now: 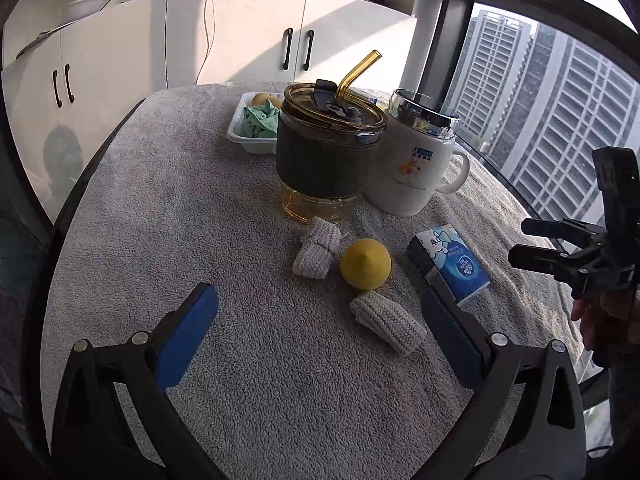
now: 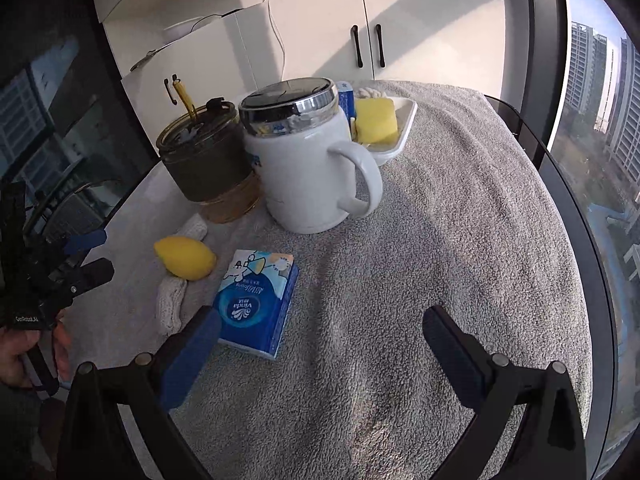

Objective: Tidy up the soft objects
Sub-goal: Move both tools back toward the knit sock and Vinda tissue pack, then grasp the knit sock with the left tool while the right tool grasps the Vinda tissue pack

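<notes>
On the grey towel lie a folded knit piece (image 1: pixel 316 249), a second knit roll (image 1: pixel 388 322), a yellow lemon (image 1: pixel 365 264) and a blue tissue pack (image 1: pixel 450 264). My left gripper (image 1: pixel 320 316) is open and empty, just short of the knit roll and lemon. My right gripper (image 2: pixel 320 340) is open and empty, its left finger beside the tissue pack (image 2: pixel 256 304). The lemon (image 2: pixel 186 258) and knit roll (image 2: pixel 170 306) show to its left. A white tray (image 1: pixel 240 132) at the back holds green cloth (image 1: pixel 262 120). Another white tray (image 2: pixel 402 136) holds a yellow sponge (image 2: pixel 376 120).
An amber glass tumbler with a dark sleeve and straw (image 1: pixel 328 148) and a white lidded mug (image 1: pixel 416 160) stand mid-table between the soft items and the trays. The round table's edge and a window run along the right. White cabinets stand behind.
</notes>
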A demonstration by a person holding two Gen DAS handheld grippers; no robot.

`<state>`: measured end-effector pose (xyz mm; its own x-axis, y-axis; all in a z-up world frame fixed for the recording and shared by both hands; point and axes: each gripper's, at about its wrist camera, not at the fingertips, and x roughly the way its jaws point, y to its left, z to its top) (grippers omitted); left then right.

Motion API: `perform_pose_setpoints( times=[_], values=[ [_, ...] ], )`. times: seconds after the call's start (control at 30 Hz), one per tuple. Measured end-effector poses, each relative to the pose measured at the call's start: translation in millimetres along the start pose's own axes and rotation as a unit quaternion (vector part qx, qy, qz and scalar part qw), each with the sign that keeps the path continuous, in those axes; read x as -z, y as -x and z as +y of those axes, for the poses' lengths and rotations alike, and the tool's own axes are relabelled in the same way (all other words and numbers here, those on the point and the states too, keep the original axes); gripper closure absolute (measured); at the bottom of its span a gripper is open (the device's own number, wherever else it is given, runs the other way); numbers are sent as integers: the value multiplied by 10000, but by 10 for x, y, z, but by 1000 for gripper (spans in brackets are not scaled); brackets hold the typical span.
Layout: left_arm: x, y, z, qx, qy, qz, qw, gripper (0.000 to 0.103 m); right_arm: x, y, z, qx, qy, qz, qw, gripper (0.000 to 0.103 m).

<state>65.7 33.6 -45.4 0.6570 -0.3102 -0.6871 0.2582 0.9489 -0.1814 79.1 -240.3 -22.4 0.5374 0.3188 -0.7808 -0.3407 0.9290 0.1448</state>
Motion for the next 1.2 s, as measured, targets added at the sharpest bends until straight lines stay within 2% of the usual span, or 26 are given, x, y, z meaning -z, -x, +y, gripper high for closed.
perform_pose_setpoints(
  times=[0.2,0.47,0.7,1.07,1.2],
  values=[
    [225,-120,-273,26,-183,282,9994,0,48,-117,168,-97,93,101,9999,0],
    [216,-266,-434,-101,-211,435,9988,0,-4,-273,316,-150,261,195,9994,3],
    [209,-372,-485,-193,-90,514,9984,0,1,-425,419,-121,447,329,9984,7],
    [213,-509,-411,-311,63,630,9975,1,-18,-519,490,-170,521,395,9977,8],
    [193,-541,-385,-385,77,661,9970,3,-21,-552,491,-162,496,450,9976,13]
  ],
)
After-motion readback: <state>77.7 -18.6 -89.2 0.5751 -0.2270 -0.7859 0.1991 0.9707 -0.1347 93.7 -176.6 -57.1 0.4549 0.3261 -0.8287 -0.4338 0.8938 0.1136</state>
